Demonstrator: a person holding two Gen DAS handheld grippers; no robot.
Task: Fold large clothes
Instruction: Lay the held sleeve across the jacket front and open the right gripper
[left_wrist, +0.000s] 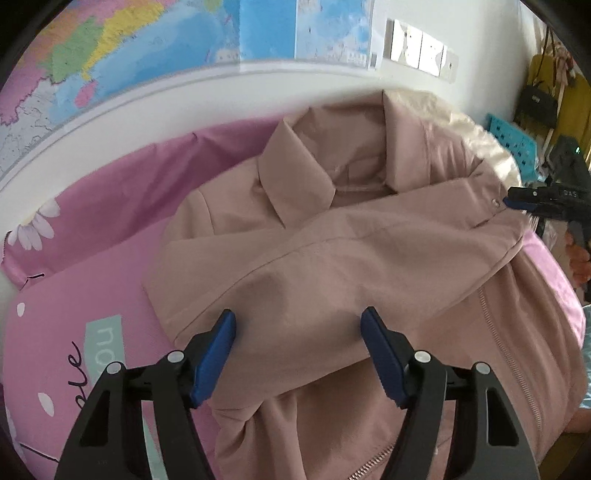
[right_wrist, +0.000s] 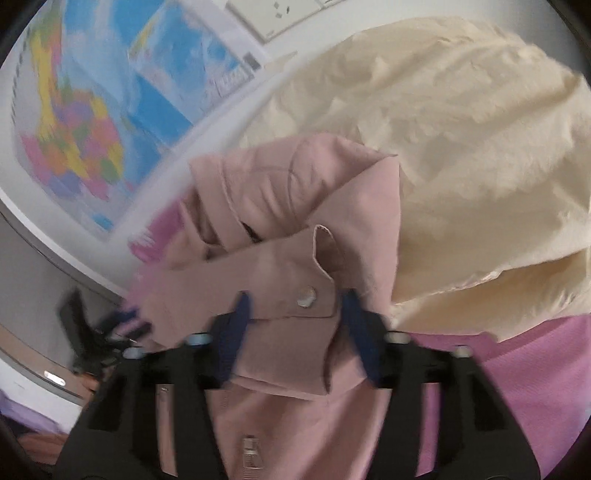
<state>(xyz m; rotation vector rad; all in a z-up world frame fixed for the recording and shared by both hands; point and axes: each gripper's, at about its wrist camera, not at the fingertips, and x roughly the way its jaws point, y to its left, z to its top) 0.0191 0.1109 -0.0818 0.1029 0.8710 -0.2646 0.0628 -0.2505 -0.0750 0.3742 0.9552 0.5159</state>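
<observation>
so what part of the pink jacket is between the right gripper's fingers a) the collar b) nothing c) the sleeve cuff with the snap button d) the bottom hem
c: the right gripper has the sleeve cuff of the pink jacket, snap button showing, between its blue fingers.

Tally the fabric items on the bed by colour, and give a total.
Dusty pink: 1, the jacket, its sleeve cuff between the right gripper's jaws.
Cream: 1, the crumpled garment behind it.
Bright pink: 1, the bedding underneath.
Total: 3
</observation>
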